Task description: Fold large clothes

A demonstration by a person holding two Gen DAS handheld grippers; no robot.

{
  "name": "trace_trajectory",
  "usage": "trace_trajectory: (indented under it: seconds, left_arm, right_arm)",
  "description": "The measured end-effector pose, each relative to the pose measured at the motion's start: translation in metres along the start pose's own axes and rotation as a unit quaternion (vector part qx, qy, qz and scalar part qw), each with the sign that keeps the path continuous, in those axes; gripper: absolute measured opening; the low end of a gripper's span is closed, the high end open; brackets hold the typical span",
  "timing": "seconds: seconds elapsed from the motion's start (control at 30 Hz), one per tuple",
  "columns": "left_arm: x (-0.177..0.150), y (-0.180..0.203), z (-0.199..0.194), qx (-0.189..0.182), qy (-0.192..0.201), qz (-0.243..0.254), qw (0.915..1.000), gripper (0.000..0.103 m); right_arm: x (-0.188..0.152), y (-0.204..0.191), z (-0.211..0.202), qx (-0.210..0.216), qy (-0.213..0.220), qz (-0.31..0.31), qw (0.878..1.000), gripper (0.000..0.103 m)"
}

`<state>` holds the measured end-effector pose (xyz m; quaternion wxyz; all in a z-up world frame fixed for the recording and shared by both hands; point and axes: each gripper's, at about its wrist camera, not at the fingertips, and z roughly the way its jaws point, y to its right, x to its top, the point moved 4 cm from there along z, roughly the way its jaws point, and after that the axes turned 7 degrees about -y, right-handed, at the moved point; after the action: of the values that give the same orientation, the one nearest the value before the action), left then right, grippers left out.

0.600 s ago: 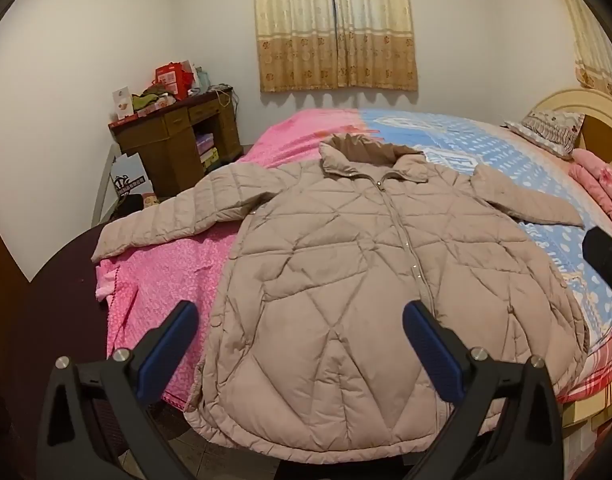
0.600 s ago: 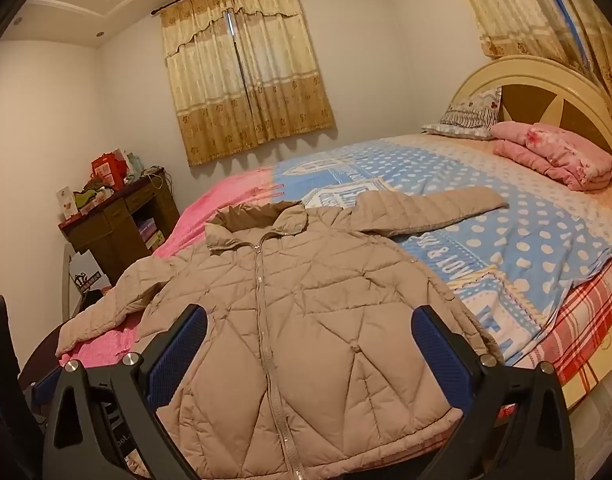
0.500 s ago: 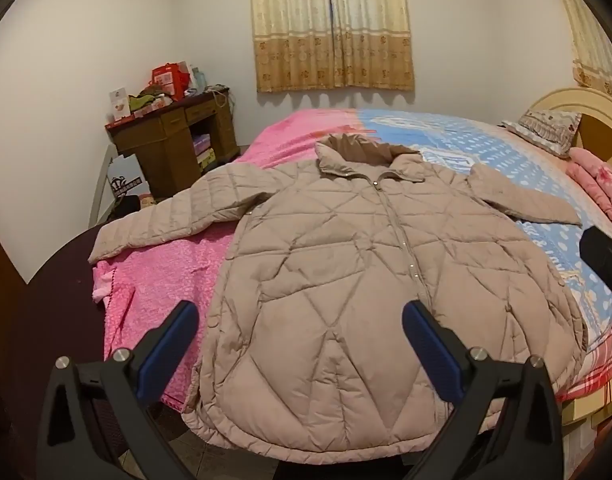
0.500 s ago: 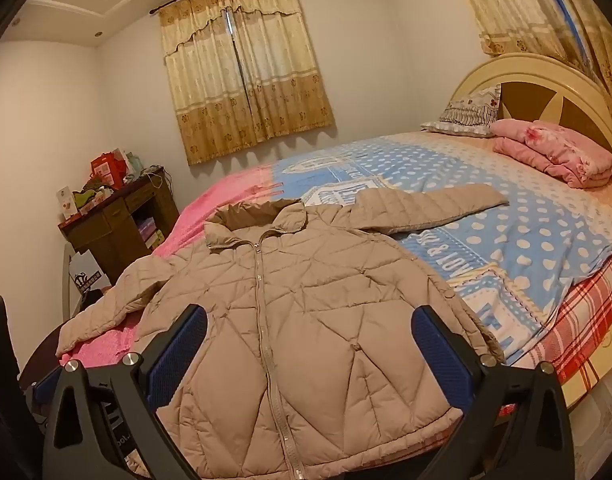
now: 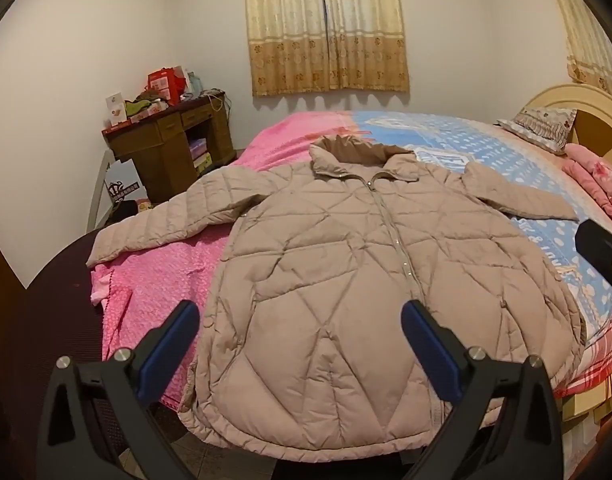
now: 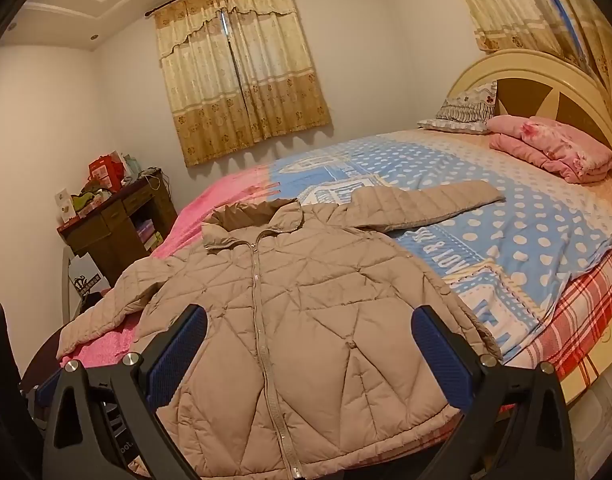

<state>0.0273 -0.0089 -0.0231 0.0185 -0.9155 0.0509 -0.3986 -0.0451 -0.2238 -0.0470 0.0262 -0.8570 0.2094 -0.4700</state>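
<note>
Left wrist view: the quilted beige jacket [image 5: 358, 292] lies face up and zipped on the bed [image 5: 526, 168], both sleeves spread, its hem hanging over the near mattress edge. Against the frames from half a second ago, the jacket sits slightly lower and fuller in view, so the left gripper [image 5: 299, 332] has eased a little towards it; no fold has begun. Its jaws stand wide apart, holding nothing, above the hem. In the right wrist view the right gripper [image 6: 310, 340] is likewise spread and empty over the lower front. The left sleeve [image 5: 165, 224] reaches the bed's corner near the wooden desk [image 5: 165, 140]. The right sleeve [image 6: 426, 204] has broad open bedspread around it, well apart from the pink blanket [image 6: 554, 152].
</note>
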Motion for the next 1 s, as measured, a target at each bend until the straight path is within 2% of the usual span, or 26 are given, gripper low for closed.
trace_trajectory:
  seconds: [1.0]
  left_arm:
    - [-0.0022, 0.004, 0.0001, 0.002, 0.0, 0.003, 1.0, 0.103]
  right_arm:
    - [-0.0076, -0.0009, 0.0042, 0.005, -0.008, 0.001, 1.0, 0.102]
